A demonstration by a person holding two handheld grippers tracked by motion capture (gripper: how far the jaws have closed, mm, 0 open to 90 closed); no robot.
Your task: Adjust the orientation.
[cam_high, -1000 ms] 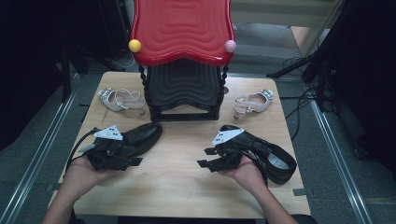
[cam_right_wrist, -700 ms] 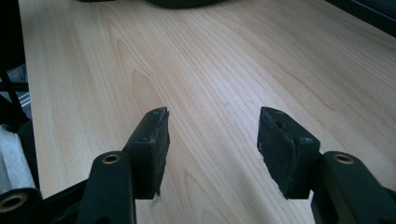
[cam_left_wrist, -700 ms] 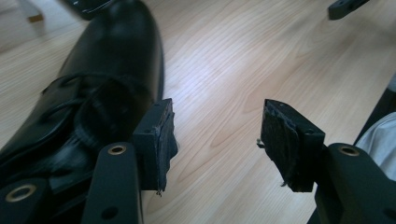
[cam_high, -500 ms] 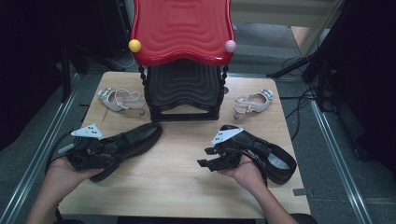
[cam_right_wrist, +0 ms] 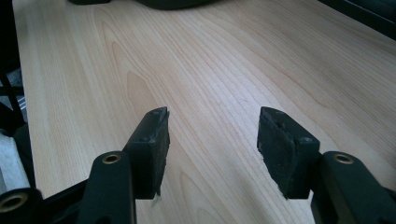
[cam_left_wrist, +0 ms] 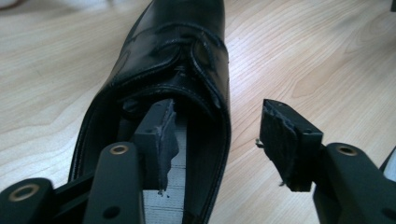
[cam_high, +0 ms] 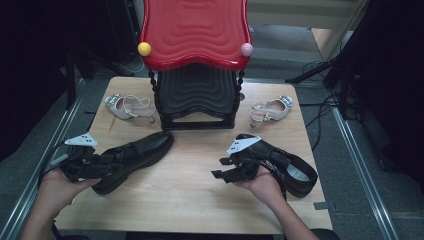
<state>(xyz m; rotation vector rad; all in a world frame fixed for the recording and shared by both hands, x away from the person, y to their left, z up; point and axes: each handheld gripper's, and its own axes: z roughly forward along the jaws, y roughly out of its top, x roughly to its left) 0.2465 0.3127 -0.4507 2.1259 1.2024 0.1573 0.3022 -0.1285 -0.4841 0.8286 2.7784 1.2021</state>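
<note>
At the table's (cam_high: 200, 200) near-left: black dress shoe (cam_high: 131, 156), long axis running ahead of the left gripper (cam_left_wrist: 212, 140), whose spread, just-narrowing jaws straddle its heel wall without pinching.

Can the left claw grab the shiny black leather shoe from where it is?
Probably yes. The left claw already straddles the side wall of the shiny black leather shoe, one pad inside, one outside, nothing between.

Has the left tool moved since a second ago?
Yes. In the high view the left tool has slid left toward the table's left edge, away from the black stand, one jaw now inside the left shoe.
</note>
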